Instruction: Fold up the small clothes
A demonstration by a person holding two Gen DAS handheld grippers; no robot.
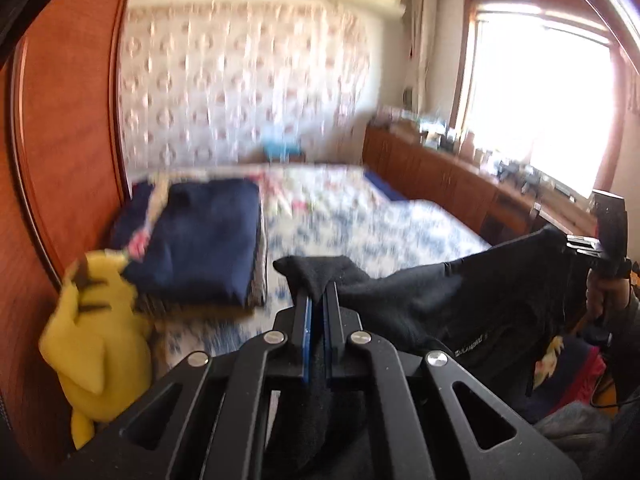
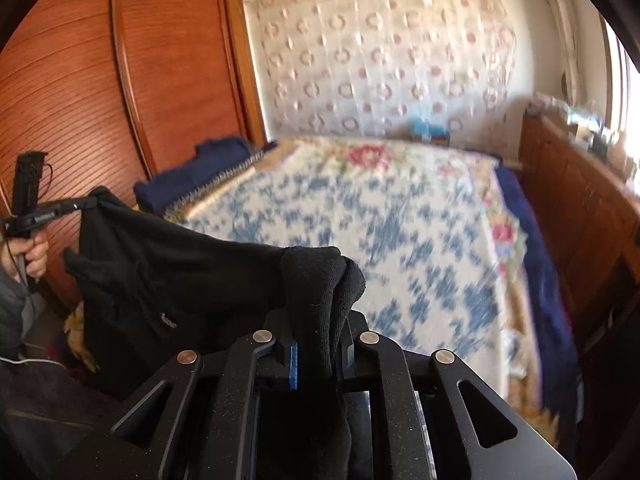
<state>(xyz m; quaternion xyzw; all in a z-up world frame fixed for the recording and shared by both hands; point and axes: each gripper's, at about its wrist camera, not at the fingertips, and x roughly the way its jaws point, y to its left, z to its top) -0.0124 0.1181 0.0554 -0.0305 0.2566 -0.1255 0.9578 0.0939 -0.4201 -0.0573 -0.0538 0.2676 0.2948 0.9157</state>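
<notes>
A black garment [image 1: 460,300] hangs stretched in the air between my two grippers, above the near end of the bed. My left gripper [image 1: 318,300] is shut on one corner of it, with cloth bunched over the fingertips. My right gripper [image 2: 316,320] is shut on the other corner of the black garment [image 2: 180,264]. The right gripper also shows at the right edge of the left wrist view [image 1: 576,246]. The left gripper shows at the left of the right wrist view [image 2: 86,202]. The garment's lower part sags out of sight.
A bed with a blue-and-white floral cover [image 2: 380,220] lies ahead. Folded navy bedding [image 1: 200,240] and a yellow plush toy [image 1: 92,340] sit by the wooden wardrobe [image 2: 100,100]. A wooden sideboard [image 1: 460,172] runs under the bright window.
</notes>
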